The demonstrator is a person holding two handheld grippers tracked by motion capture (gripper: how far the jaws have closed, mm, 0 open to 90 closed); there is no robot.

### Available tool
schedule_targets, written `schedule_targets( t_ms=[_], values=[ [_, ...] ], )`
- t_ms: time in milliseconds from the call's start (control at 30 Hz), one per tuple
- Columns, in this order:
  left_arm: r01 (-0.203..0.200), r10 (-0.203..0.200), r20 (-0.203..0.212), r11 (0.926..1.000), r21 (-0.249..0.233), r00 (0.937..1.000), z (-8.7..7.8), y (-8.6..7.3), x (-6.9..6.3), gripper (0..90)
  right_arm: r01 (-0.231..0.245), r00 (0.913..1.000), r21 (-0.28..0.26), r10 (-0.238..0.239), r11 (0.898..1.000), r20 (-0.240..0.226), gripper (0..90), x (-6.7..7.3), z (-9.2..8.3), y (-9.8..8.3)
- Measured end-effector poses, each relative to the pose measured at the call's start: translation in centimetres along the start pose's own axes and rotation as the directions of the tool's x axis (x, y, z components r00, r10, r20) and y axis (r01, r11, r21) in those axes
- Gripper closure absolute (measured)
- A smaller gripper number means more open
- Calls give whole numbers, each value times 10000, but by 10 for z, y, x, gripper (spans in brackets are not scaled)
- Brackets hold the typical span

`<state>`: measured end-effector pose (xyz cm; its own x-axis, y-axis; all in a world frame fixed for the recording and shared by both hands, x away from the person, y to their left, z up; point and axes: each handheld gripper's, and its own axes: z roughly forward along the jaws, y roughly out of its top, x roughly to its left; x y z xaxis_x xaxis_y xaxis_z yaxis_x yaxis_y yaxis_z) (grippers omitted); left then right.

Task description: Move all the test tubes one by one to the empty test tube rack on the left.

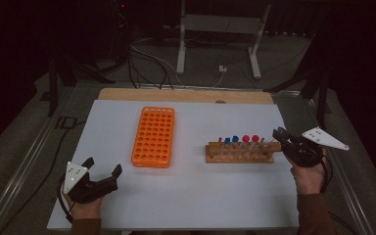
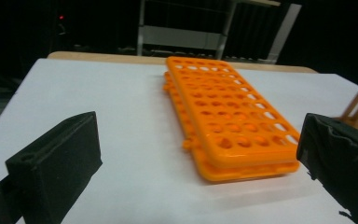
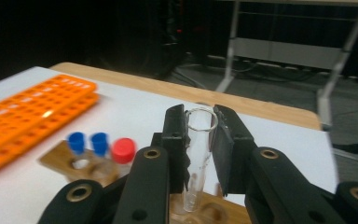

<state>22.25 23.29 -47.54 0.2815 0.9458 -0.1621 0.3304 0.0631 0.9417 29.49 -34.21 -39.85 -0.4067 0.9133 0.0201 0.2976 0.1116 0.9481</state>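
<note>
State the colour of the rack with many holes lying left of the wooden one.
Orange; the tube rack shows best in the left gripper view.

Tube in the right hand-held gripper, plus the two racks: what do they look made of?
The tube looks like clear glass or hard clear plastic; the pictures can't settle which. It is see-through with a thin bright rim. The orange rack looks like moulded plastic, uniform in colour with a slight sheen. The tube stand looks like unpainted wood, tan and matt.

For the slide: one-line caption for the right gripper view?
Right gripper clamps an uncapped clear glass test tube above the wooden tube rack; blue- and red-capped tubes beside it.
</note>
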Motion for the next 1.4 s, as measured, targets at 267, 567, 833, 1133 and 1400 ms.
schedule_targets(
  t_ms=[267, 567, 833, 1133, 1400],
  values=[
    [-853, 879, 1110, 9960, -284, 9899, 9, 23, -32, 7, 261, 9939, 292, -228, 9992, -1083, 758, 24, 5, 6],
    [-1698, 1720, 2110, 9851, -290, 9622, 39, 43, -76, 7, 498, 9626, 555, -331, 9972, -2689, 757, 63, 18, 6],
    [-2504, 2395, 3363, 9681, -112, 9108, 74, 44, -133, 7, 815, 9388, 788, -500, 9936, -3409, 756, 91, 28, 1],
    [-3045, 2678, 4605, 9525, 55, 8463, 104, 32, -189, 69, 809, 9233, 920, -399, 9925, -3820, 755, 104, 32, -5],
    [-3482, 2833, 5249, 9370, 268, 8026, 117, 19, -217, 395, 961, 9090, 1138, -406, 9888, -4148, 755, 115, 38, -12]
  ],
)
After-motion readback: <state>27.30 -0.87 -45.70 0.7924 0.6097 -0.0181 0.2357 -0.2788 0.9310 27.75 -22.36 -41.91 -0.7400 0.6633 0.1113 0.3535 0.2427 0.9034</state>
